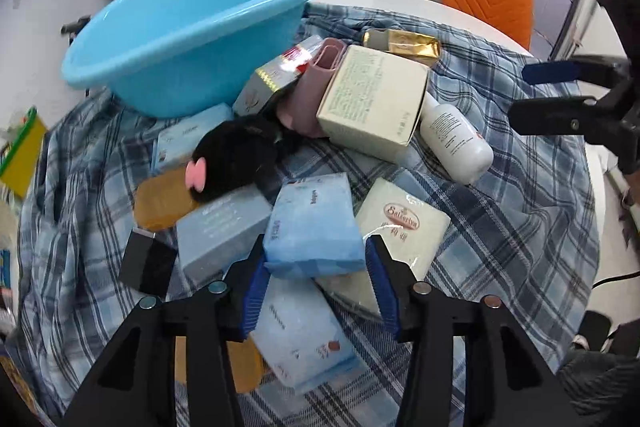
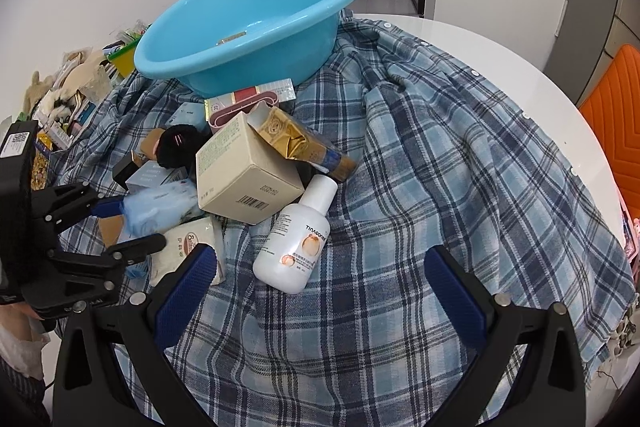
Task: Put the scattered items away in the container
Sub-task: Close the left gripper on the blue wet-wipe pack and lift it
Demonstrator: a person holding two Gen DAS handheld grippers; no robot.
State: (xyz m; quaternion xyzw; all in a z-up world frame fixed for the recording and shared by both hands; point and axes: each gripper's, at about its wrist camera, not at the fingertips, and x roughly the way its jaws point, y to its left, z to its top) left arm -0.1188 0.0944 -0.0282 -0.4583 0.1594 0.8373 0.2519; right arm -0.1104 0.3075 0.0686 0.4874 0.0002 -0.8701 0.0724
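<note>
Left hand-held gripper (image 1: 316, 267) around pale-blue soft pack (image 1: 314, 223)

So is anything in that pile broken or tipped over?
Yes. The gold box has its top flap torn open, and it lies slanted across the beige box. The white bottle lies on its side. Nothing looks spilled.

White bottle (image 2: 297, 241) beside cream box (image 2: 244, 173)
</note>
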